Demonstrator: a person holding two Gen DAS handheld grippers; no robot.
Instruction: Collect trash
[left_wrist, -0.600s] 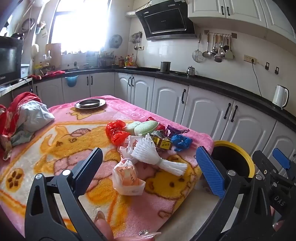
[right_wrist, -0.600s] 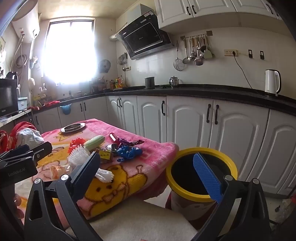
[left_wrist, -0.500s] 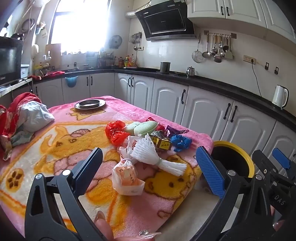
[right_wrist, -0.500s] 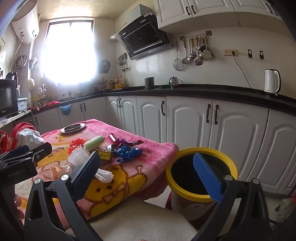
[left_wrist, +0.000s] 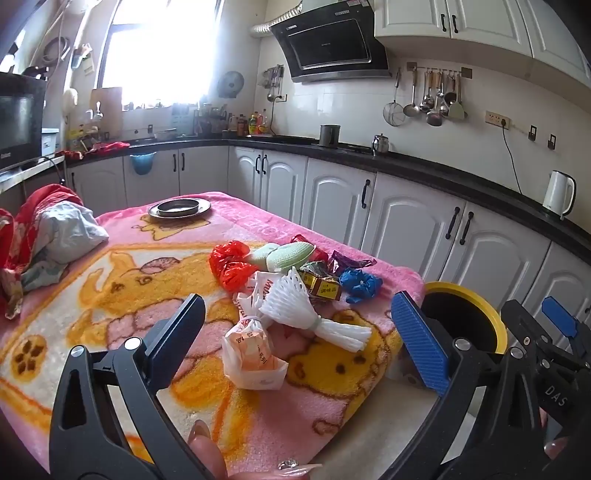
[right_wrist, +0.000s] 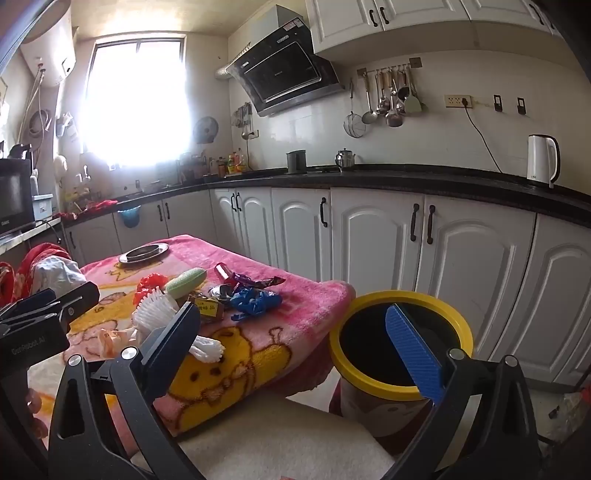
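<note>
Trash lies in a cluster on the pink blanket (left_wrist: 110, 280): a white foam net (left_wrist: 295, 306), an orange-white plastic bag (left_wrist: 251, 350), a red bag (left_wrist: 229, 264), a green foam sleeve (left_wrist: 284, 256), a brown packet (left_wrist: 321, 286), a blue crumpled bag (left_wrist: 360, 284) and a purple wrapper (left_wrist: 347, 258). A yellow-rimmed bin (right_wrist: 400, 339) stands off the table's right corner. My left gripper (left_wrist: 295, 343) is open and empty, short of the plastic bag. My right gripper (right_wrist: 295, 343) is open and empty, between the table edge and the bin.
A metal dish (left_wrist: 180, 207) sits at the blanket's far end. A heap of red and white cloth (left_wrist: 40, 236) lies at the left. White cabinets (right_wrist: 369, 236) and a black counter run behind. A kettle (right_wrist: 541, 158) stands on the counter.
</note>
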